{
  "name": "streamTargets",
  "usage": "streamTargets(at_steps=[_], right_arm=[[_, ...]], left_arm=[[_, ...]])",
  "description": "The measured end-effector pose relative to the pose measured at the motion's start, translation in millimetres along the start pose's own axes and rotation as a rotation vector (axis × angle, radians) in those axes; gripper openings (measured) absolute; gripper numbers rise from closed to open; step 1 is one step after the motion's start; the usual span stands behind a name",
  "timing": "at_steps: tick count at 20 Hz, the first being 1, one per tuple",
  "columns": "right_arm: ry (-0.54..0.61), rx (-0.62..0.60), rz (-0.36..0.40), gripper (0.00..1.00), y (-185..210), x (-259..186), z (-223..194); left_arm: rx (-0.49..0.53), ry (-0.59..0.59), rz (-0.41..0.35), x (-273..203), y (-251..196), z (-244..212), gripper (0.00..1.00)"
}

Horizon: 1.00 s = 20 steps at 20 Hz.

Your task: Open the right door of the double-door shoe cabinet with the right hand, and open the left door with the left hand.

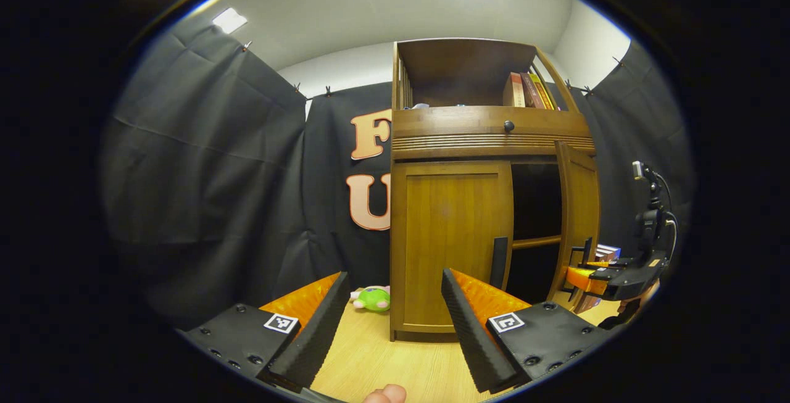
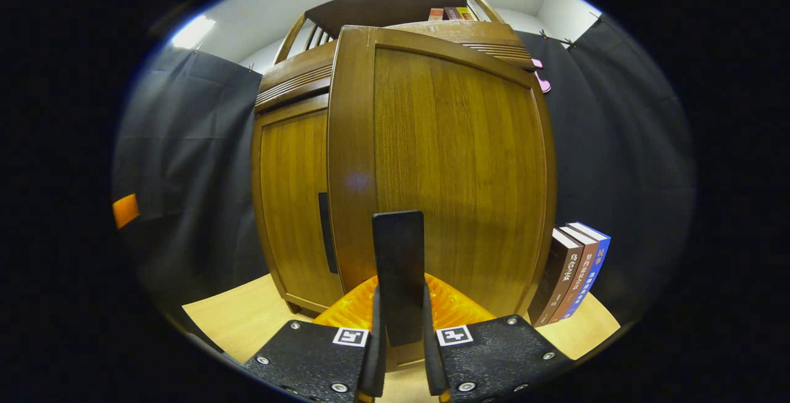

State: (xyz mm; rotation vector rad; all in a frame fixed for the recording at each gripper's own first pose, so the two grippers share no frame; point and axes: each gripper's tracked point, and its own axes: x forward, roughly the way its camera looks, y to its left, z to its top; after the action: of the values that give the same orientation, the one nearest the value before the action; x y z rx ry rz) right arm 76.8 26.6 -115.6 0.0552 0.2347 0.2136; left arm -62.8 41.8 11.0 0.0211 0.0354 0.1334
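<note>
While the right gripper (image 2: 400,353) clamps the right door's handle (image 2: 399,267), right door (image 1: 579,218) ajar at 3 o'clock, left gripper (image 1: 392,323) spread wide, left door (image 1: 450,242) closed, pale wood floor (image 1: 382,360), black cloth walls (image 1: 203,174).

**Colours, as seen**

Shoe cabinet (image 1: 453,249): warm brown wood with vertical grain, black handles (image 2: 399,273), black drawer knob (image 1: 508,126). Floor (image 1: 382,360): pale wood grain. Plush toy (image 1: 373,298): green with pink. Books (image 2: 577,276) beside cabinet: dark brown, reddish brown, blue spines. Ceiling (image 1: 345,8): white.
</note>
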Motion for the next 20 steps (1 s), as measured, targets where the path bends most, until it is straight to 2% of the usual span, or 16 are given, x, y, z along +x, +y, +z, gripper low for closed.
streamTargets(at_steps=[12,13,14,15,16,17,18,19,20], right_arm=[[0.007,0.011,-0.046,0.26,-43.1,-53.3,-6.1],[0.010,0.008,-0.050,0.34,-46.1,-56.2,-6.3],[0.014,0.006,-0.052,0.26,-49.8,-58.9,-6.4],[0.018,0.008,-0.054,0.34,-52.9,-61.4,-8.6],[0.028,0.014,-0.061,0.17,-56.6,-63.8,-10.9],[0.024,0.023,-0.064,0.17,-59.6,-67.1,-10.7],[0.024,0.028,-0.067,0.23,-61.7,-68.6,-9.5],[0.023,0.027,-0.067,0.23,-64.5,-71.2,-8.4],[0.028,0.024,-0.071,0.19,-67.5,-73.6,-9.2]], left_arm=[[-0.037,-0.003,-0.118,17.5,-70.7,-5.1,0.96],[-0.035,-0.005,-0.127,18.3,-75.9,-5.3,0.96],[-0.035,-0.008,-0.135,19.4,-80.9,-5.0,0.94],[-0.036,-0.009,-0.143,20.5,-85.4,-5.9,0.96],[-0.038,-0.008,-0.151,21.6,-89.9,-6.6,0.98],[-0.040,-0.008,-0.158,21.9,-92.6,-6.9,0.99],[-0.042,-0.007,-0.163,22.6,-95.2,-6.7,0.99],[-0.044,-0.008,-0.169,23.1,-97.9,-7.4,0.96],[-0.045,-0.008,-0.175,24.6,-100.6,-7.2,0.96]])
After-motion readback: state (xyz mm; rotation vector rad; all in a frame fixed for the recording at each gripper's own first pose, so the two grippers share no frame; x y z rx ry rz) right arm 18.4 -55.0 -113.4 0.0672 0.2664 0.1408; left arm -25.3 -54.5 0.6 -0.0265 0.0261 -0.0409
